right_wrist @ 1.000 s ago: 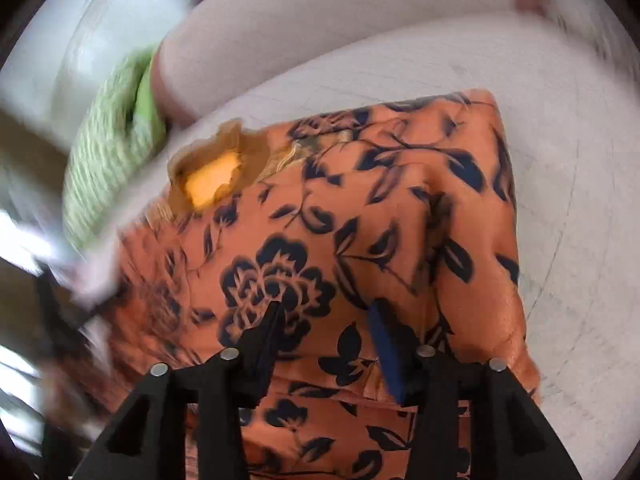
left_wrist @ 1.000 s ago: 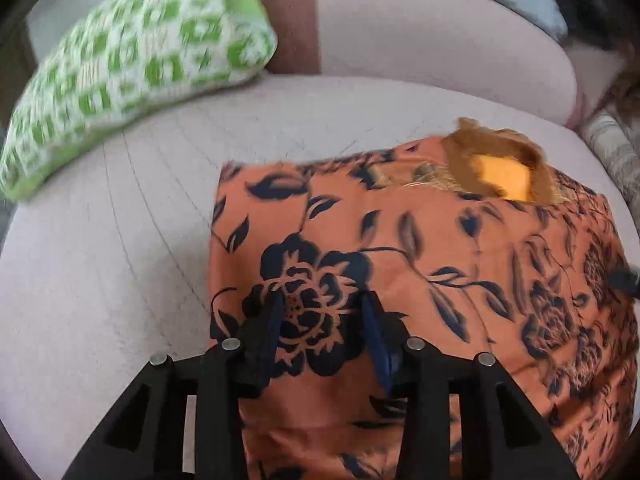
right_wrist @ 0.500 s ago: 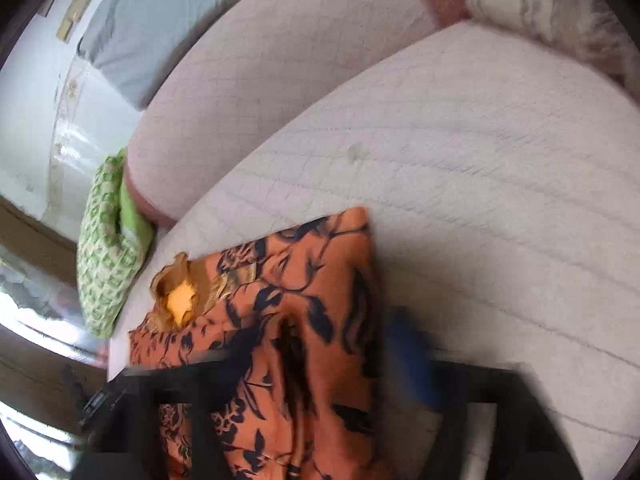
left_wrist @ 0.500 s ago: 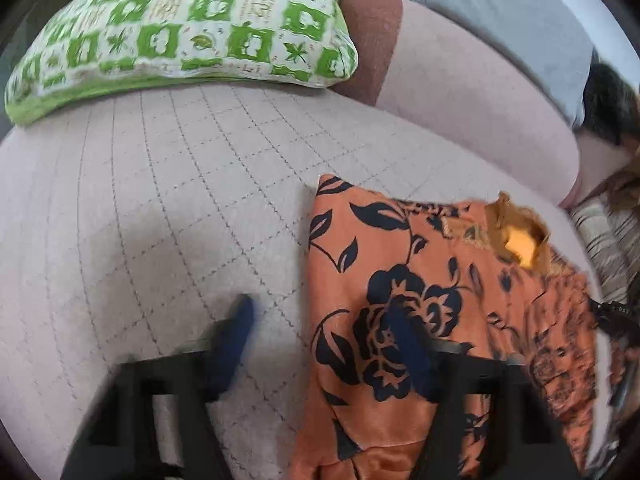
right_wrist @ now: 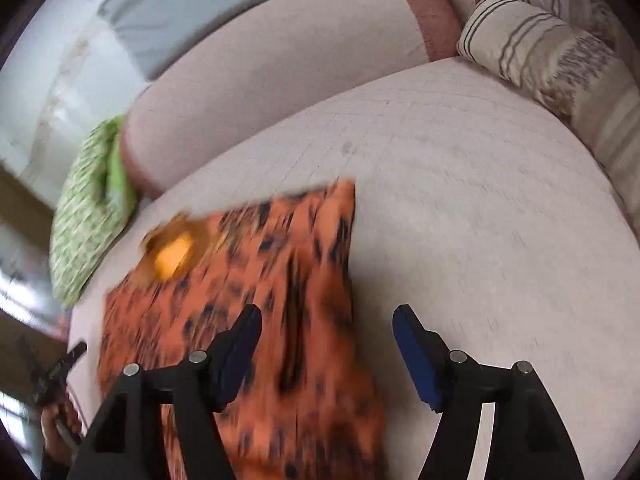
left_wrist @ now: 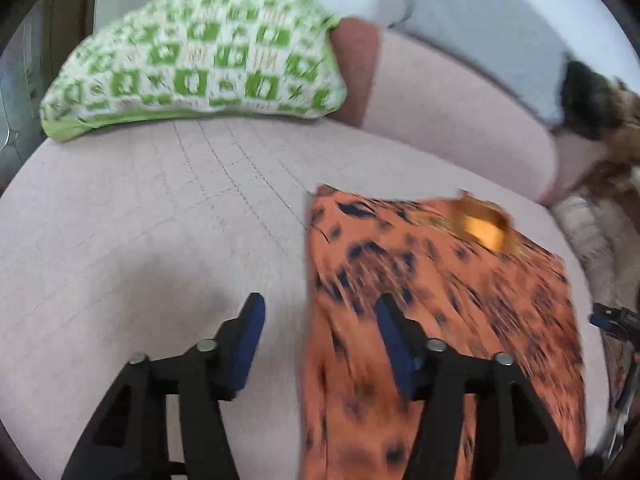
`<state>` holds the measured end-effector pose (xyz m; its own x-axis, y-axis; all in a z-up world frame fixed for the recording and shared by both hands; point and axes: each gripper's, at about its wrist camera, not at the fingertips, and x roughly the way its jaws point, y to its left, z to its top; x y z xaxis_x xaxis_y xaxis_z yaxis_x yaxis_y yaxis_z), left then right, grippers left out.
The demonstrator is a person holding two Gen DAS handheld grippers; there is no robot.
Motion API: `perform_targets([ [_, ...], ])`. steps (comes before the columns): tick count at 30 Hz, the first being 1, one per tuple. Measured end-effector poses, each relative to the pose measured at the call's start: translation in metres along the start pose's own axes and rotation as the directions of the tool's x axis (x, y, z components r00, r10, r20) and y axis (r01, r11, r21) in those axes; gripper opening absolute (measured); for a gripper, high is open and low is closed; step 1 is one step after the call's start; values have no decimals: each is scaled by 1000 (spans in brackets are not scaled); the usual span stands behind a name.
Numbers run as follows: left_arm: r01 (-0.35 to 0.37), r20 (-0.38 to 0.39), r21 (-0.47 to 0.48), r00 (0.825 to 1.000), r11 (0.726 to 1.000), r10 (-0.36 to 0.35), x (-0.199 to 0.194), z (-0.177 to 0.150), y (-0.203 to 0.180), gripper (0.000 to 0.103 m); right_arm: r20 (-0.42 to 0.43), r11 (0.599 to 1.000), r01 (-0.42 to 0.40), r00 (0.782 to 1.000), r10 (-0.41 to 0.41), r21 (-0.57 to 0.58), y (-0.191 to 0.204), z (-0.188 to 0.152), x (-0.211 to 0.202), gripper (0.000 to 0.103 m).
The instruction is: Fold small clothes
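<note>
A folded orange garment (left_wrist: pixel 440 292) with a dark floral print lies flat on a pale pink quilted sofa seat (left_wrist: pixel 160 220), toward its front edge, with its golden collar opening on the side nearest the backrest (right_wrist: pixel 280 60). The picture is blurred by motion. The left gripper (left_wrist: pixel 318 320) hovers over the garment's left edge: its jaws are opening, released, with nothing pressed between them. The right gripper (right_wrist: pixel 326 324) hovers over the garment's right edge, one finger above the cloth and the other above bare seat; its jaws are also opening and grasp nothing. A green and white patterned cushion (left_wrist: pixel 192 68) rests at the seat's far left corner. A striped cream cushion (right_wrist: pixel 560 60) lies along the right edge.
</note>
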<state>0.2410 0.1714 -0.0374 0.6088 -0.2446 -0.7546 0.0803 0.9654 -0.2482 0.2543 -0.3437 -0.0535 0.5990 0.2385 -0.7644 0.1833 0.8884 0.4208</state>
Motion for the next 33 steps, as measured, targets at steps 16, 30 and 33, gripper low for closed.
perform_targets([
  [16, 18, -189, -133, 981, 991, -44, -92, -192, 4, 71, -356, 986, -152, 919, 167, 70, -62, -235, -78, 70],
  [30, 31, -213, -158, 975, 987, -65, -88, -198, 7, 29, -339, 987, -115, 929, 146, 110, -69, -248, -78, 23],
  [33, -20, -224, -130, 974, 991, -10, -89, -197, 4, 4, -340, 990, -88, 933, 120, 107, -66, -248, -77, 9],
])
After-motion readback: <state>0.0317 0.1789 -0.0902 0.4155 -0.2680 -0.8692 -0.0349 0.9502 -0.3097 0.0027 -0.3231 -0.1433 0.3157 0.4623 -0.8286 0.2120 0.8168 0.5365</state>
